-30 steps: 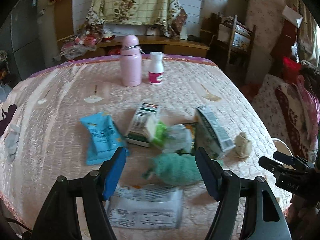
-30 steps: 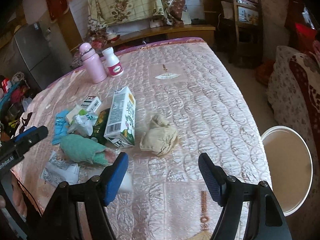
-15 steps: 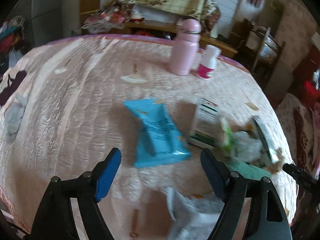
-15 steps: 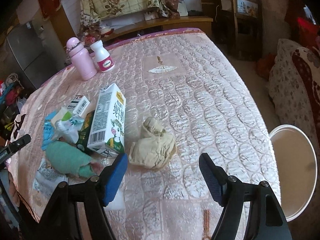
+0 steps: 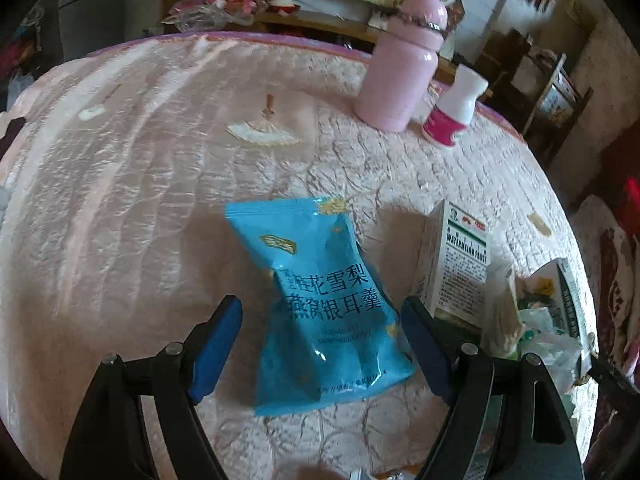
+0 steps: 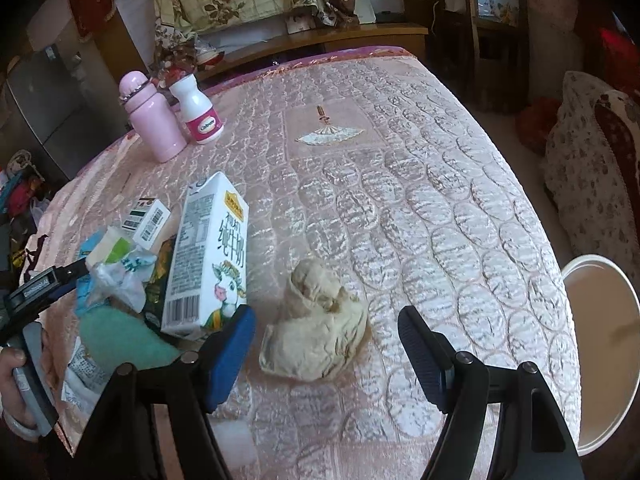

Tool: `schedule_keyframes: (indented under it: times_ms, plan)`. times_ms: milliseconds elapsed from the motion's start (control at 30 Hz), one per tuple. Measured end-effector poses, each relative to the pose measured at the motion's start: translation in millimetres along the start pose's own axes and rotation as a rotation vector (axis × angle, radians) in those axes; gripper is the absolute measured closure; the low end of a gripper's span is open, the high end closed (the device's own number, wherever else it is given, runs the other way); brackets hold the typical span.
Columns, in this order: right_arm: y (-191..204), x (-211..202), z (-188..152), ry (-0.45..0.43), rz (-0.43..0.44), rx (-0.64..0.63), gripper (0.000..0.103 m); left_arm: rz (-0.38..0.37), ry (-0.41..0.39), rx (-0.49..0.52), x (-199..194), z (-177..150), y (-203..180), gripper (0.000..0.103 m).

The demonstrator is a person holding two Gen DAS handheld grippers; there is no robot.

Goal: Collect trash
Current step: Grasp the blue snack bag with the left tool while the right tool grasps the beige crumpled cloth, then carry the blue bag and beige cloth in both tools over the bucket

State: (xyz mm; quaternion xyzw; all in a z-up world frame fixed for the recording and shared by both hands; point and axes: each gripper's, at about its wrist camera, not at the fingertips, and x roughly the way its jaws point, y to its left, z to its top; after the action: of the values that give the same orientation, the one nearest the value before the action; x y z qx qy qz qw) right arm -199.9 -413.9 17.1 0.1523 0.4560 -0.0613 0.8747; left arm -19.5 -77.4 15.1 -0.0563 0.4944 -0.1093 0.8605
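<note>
My left gripper (image 5: 320,320) is open, its blue pads on either side of a blue snack packet (image 5: 324,300) lying flat on the pink quilted table. A white medicine box (image 5: 460,272) and crumpled wrappers (image 5: 540,332) lie to its right. My right gripper (image 6: 326,330) is open, straddling a crumpled beige paper wad (image 6: 320,332). A milk carton (image 6: 212,252) lies just left of it, with a green wad (image 6: 120,340) and wrappers (image 6: 116,268) beyond. The left gripper also shows in the right wrist view (image 6: 44,288).
A pink flask (image 5: 400,64) and a white pill bottle (image 5: 454,112) stand at the table's far edge. A white bin (image 6: 600,344) stands on the floor off the right edge. A flowered armchair (image 6: 592,160) and wooden furniture surround the table.
My left gripper has swung left from the green wad and moved down over the blue packet. My right gripper has moved closer over the beige wad. Both stay open.
</note>
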Motion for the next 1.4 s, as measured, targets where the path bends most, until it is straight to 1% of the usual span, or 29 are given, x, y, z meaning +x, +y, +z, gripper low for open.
schedule_keyframes:
  times_ms: [100,167,233,300,333,367,400,433,467,500,533,600,667,700,733,767,800,833,867,933,967,1033,1100,1200,1267,1400]
  plan:
    - [1.3,4.9,3.8,0.003,0.016,0.008,0.026,-0.004,-0.016,0.021,2.6,0.6,-1.1,0.021]
    - [2.3,7.8,5.7,0.005,0.010,0.006,0.026,-0.012,0.018,0.033,8.4,0.8,-1.3,0.021]
    - [2.3,12.0,6.8,0.012,0.008,0.012,0.026,-0.011,0.030,0.047,8.8,-0.3,-1.3,0.022]
    - [1.2,17.8,6.9,0.039,0.007,0.023,0.026,-0.010,0.059,0.070,10.4,1.5,-3.5,0.022]
    - [0.7,20.6,7.2,0.051,0.008,0.025,0.026,-0.011,0.064,0.076,10.0,2.4,-3.7,0.034]
    - [0.1,23.2,7.5,0.061,0.011,0.028,0.027,-0.022,0.066,0.081,9.1,3.9,-3.5,0.043]
    - [-0.5,23.0,8.4,0.050,0.009,0.030,0.030,-0.028,0.071,0.087,9.4,5.7,-3.7,0.049]
    - [-1.7,23.5,9.5,0.045,0.011,0.038,0.055,-0.041,0.077,0.086,9.7,7.4,-2.4,0.049]
    - [-3.1,24.9,10.3,0.056,0.010,0.046,0.069,-0.053,0.078,0.081,9.3,7.2,-1.6,0.051]
    - [-4.7,24.6,11.4,0.058,0.001,0.051,0.069,-0.067,0.077,0.077,9.4,7.8,-0.8,0.052]
    - [-7.2,23.7,11.8,0.057,0.014,0.063,0.073,-0.078,0.070,0.077,7.8,7.3,1.1,0.053]
    - [-10.5,17.4,9.8,0.033,0.033,0.070,0.074,-0.083,0.023,0.090,-1.1,5.6,2.1,0.053]
    - [-10.2,7.7,7.2,-0.002,0.038,0.051,0.074,-0.063,-0.047,0.125,-19.0,2.6,2.1,0.053]
    - [-7.9,1.4,4.0,-0.027,0.039,0.035,0.074,-0.041,-0.062,0.126,-26.2,1.0,2.8,0.053]
    - [-6.3,-6.6,-0.4,-0.054,0.033,0.024,0.074,-0.027,-0.061,0.105,-35.3,-1.2,5.3,0.053]
    - [-6.0,-13.2,-4.8,-0.063,0.028,0.037,0.074,-0.054,-0.044,0.084,-47.6,-3.6,5.9,0.053]
    - [-7.6,-18.9,-9.2,-0.054,0.056,0.067,0.074,-0.062,-0.045,0.096,-54.2,-4.5,3.5,0.053]
    - [-8.2,-24.6,-12.6,-0.052,0.092,0.077,0.074,-0.042,-0.069,0.133,-65.0,-6.0,-2.0,0.053]
    - [-5.4,-31.7,-15.8,-0.061,0.107,0.059,0.074,-0.008,-0.110,0.178,-78.5,-8.8,-9.0,0.053]
    - [3.8,-41.0,-20.3,-0.088,0.055,-0.009,0.075,0.004,-0.157,0.214,-98.0,-15.7,-17.8,0.053]
    - [5.5,-44.9,-23.1,-0.099,0.046,-0.027,0.075,0.000,-0.161,0.212,-103.5,-18.4,-20.2,0.053]
    - [4.6,-50.0,-27.5,-0.099,0.073,-0.011,0.074,-0.025,-0.161,0.213,-112.3,-24.0,-27.3,0.053]
    - [5.1,-55.3,-30.5,-0.101,0.100,-0.004,0.074,-0.031,-0.176,0.240,-121.3,-33.8,-37.0,0.053]
    - [9.5,-62.0,-36.0,-0.113,0.090,-0.028,0.074,-0.046,-0.184,0.261,-127.4,-43.7,-55.0,0.053]
    - [9.9,-64.5,-39.2,-0.110,0.104,-0.029,0.074,-0.066,-0.180,0.274,-129.1,-51.7,-68.0,0.053]
    - [8.6,-72.2,-43.4,-0.117,0.115,-0.039,0.074,-0.062,-0.206,0.334,-134.9,-66.0,-96.0,0.053]
